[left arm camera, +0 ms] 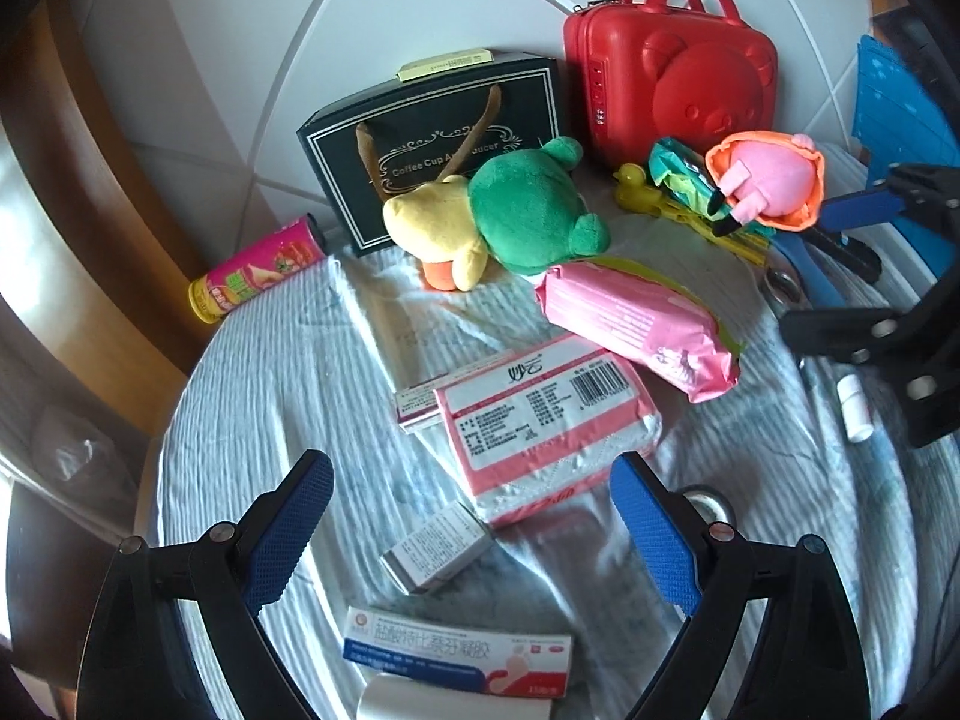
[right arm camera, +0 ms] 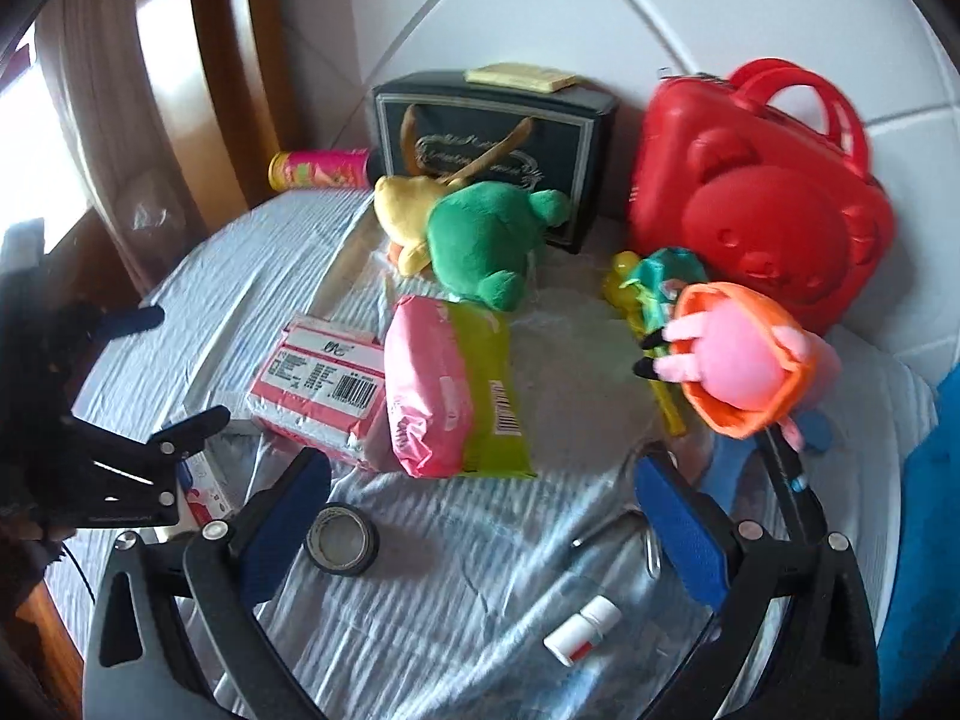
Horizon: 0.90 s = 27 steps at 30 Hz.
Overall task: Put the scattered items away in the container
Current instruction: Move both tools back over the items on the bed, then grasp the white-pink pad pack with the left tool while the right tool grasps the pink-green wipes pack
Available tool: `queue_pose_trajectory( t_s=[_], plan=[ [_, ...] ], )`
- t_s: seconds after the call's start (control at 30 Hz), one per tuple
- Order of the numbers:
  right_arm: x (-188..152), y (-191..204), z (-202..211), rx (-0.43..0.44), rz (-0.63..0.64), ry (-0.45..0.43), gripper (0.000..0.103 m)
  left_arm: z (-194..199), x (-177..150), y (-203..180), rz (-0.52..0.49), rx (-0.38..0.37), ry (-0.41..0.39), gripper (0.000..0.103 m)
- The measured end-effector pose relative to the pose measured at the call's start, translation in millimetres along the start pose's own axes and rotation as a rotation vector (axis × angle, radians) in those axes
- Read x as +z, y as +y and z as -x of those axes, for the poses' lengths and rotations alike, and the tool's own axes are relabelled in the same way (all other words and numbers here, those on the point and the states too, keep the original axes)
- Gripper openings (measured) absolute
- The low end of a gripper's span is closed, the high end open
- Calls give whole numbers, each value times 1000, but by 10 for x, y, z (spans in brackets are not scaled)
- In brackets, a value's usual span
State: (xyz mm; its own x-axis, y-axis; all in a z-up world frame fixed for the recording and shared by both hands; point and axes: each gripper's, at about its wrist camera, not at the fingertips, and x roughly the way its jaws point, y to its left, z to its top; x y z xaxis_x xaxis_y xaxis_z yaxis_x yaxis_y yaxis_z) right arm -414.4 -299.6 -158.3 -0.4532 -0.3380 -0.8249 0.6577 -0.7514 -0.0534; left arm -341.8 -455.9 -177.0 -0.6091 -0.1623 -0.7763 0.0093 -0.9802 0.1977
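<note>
Table (left arm camera: pixel 252 396): we see it draped in a pale striped cloth, filling the lower half of both views.
Red case (left arm camera: pixel 672 66): it stands closed at the upper right of the left wrist view, against the tiled wall.
Black box (left arm camera: pixel 432 138): upright, left of the red case, upper centre.
Green plush (left arm camera: pixel 534 210): it lies in front of the black box, touching a yellow plush (left arm camera: pixel 432 228).
Pink plush (right arm camera: pixel 738 360): right of centre in the right wrist view, before the red case.
Pink packs (left arm camera: pixel 636 330): two lie mid-frame, one overlapping the other.
Left gripper (left arm camera: pixel 471 516): we find its blue fingers spread wide above a small grey box (left arm camera: pixel 438 552), gripping nothing.
Right gripper (right arm camera: pixel 486 510): fingers likewise apart and empty; a tape roll (right arm camera: pixel 342 540) sits beside its left finger, a white bottle (right arm camera: pixel 582 630) lower right.
</note>
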Motion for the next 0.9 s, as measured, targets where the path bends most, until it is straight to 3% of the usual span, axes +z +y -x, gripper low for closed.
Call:
queue_pose_trajectory(
  t_s=[0.27, 0.5, 0.57, 0.7, 0.77, 0.9],
  plan=[
    [188, -41, -1133, 124, 132, 193, 103, -24, -87, 63, -32, -63, -7, 94],
    [259, -325, -1704, 358, -36, 298, 103, -384, 27, 0, -178, -133, 52, 94],
    [228, -401, -1748, 345, -78, 331, 101, -522, 91, -23, -241, -173, 69, 94],
    [110, -421, -1528, 221, -37, 323, 81, -764, 200, -116, -394, -268, 99, 94],
    [9, -424, -1398, 172, -15, 314, 80, -851, 233, -207, -496, -298, 110, 94],
    [-216, -465, -1268, 168, -32, 323, 80, -1029, 235, -403, -715, -340, 171, 94]
  ],
)
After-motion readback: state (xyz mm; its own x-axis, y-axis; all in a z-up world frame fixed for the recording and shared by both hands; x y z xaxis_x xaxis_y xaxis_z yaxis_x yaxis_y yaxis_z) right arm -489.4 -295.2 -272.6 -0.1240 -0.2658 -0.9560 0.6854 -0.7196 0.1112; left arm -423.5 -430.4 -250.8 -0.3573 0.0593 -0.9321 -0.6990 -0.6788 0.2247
